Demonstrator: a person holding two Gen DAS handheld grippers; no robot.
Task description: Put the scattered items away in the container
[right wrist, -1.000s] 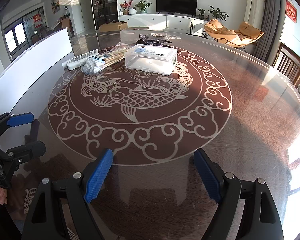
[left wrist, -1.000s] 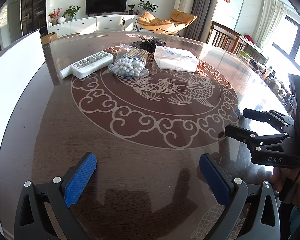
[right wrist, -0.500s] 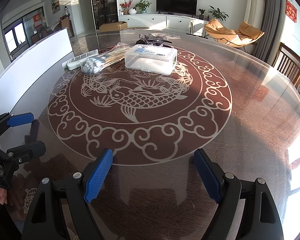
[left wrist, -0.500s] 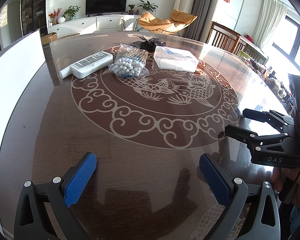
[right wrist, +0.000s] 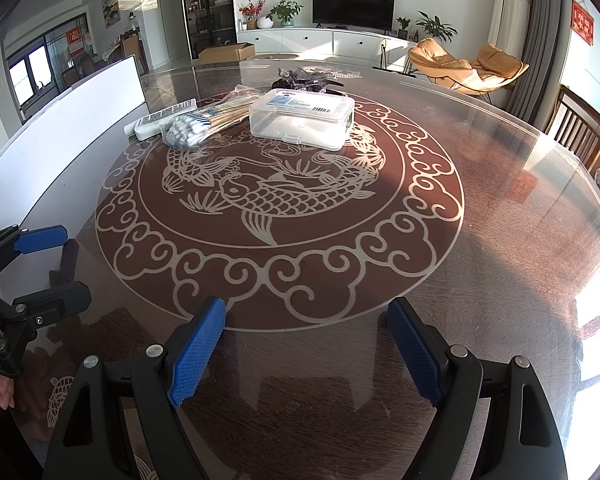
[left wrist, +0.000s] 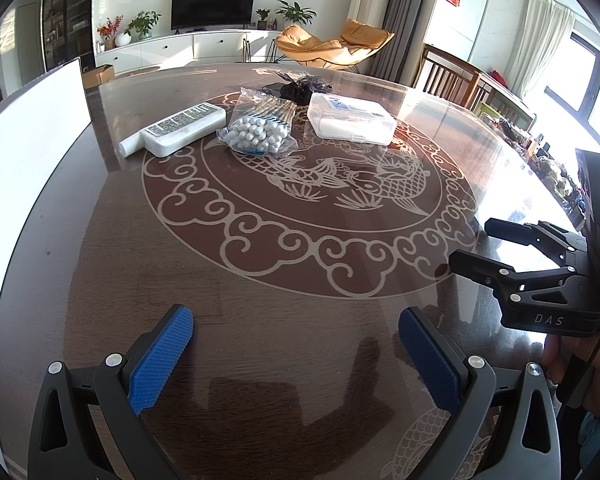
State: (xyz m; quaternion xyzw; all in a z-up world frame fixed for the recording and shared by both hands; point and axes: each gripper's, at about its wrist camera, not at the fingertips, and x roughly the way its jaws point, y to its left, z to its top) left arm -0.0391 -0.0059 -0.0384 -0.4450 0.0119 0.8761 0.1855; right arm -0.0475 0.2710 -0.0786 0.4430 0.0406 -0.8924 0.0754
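On the far side of the round brown table lie a white tube (left wrist: 176, 129) (right wrist: 165, 117), a clear bag of cotton swabs (left wrist: 260, 126) (right wrist: 204, 120), a clear lidded plastic box (left wrist: 350, 119) (right wrist: 302, 118) and a black crumpled bag (left wrist: 300, 86) (right wrist: 304, 78). My left gripper (left wrist: 296, 344) hangs open over the near table edge, far from them, nothing between its blue pads. My right gripper (right wrist: 306, 344) is open too, equally far back and empty. Each gripper shows in the other's view: the right gripper (left wrist: 472, 244) at the right edge, the left gripper (right wrist: 74, 264) at the left edge.
A white board (left wrist: 28, 128) (right wrist: 72, 120) stands along the table's left edge. Wooden chairs (left wrist: 452, 76) (right wrist: 580, 128) stand at the right. The table (left wrist: 260, 280) carries a pale fish and cloud pattern. A person's hand (left wrist: 596, 376) holds the right gripper.
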